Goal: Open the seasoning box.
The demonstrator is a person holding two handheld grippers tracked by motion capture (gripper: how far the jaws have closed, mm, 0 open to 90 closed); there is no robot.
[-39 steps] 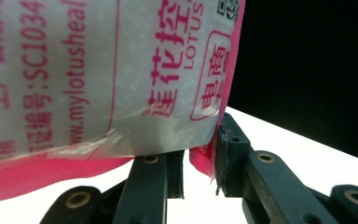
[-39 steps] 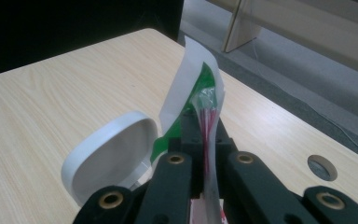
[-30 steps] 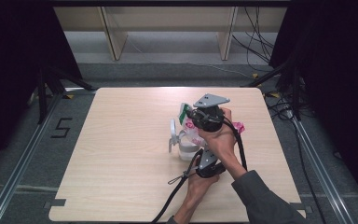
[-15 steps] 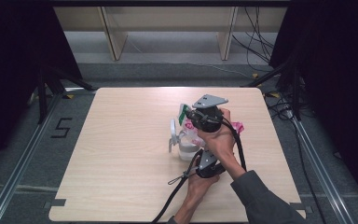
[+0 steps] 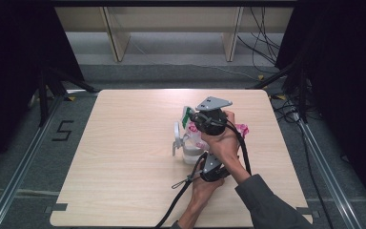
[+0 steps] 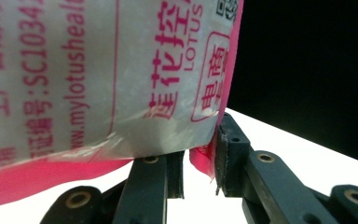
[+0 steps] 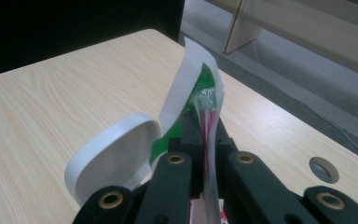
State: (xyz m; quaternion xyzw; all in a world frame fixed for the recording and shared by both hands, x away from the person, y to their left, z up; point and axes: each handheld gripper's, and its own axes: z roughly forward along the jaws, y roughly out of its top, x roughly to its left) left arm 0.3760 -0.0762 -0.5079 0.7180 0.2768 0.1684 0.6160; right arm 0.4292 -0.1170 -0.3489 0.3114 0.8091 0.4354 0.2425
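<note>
Wooden table (image 5: 124,157) — right hand-held gripper (image 7: 204,154) clamped on pouch strip (image 7: 206,116); left hand-held gripper (image 6: 200,158) pinching pink packet (image 6: 98,70) edge.

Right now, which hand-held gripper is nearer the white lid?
Right. The right hand-held gripper sits beside the white lid, pinching a plastic strip; the left hand-held gripper is nearer the person, at the pink packet.

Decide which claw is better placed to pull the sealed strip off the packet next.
Right. The right claw is already shut on the packet's top strip, while the left claw pinches the pink packet lower down, steadying it.
</note>
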